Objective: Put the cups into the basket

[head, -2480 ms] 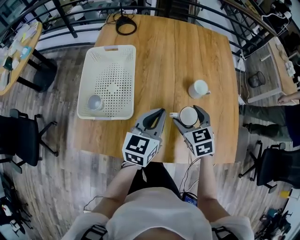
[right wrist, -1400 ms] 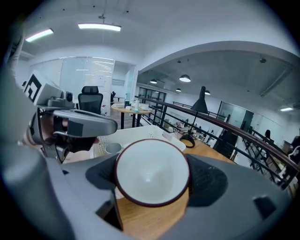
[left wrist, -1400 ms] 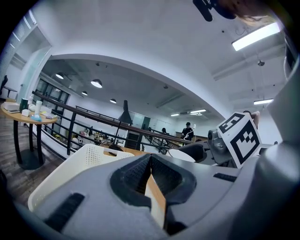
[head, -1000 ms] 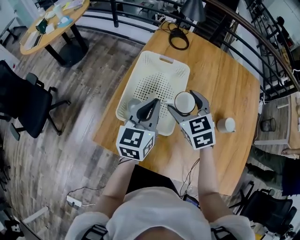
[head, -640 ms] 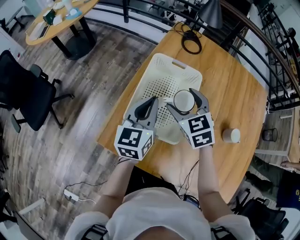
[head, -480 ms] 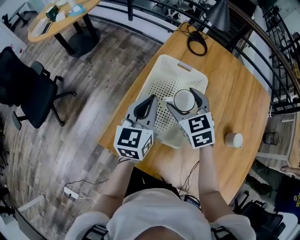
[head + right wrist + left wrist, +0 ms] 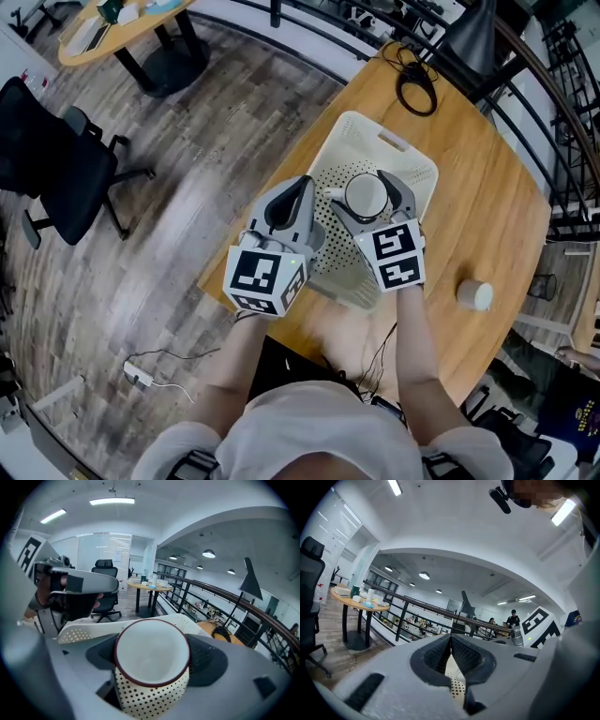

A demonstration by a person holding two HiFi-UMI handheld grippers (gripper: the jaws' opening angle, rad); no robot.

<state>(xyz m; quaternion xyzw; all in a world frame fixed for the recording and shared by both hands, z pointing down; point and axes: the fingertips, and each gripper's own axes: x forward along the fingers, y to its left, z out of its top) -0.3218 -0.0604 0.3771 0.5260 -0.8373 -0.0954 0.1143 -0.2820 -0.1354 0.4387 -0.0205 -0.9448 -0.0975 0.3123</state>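
My right gripper is shut on a white cup with dark dots and a dark red rim, mouth up, above the inside of the cream perforated basket. In the right gripper view the cup fills the space between the jaws, with the basket rim behind it. My left gripper is shut on nothing, level over the basket's left edge; its pads meet at the tip. A second white cup stands on the wooden table, right of the basket.
A coiled black cable lies on the table's far corner beyond the basket. The table's left edge runs just beside the basket. On the floor to the left stand a black office chair and a round table. A dark railing borders the right.
Both grippers have travelled from over the bare table to above the basket, the right one carrying the dotted cup. The second cup has stayed on the table.
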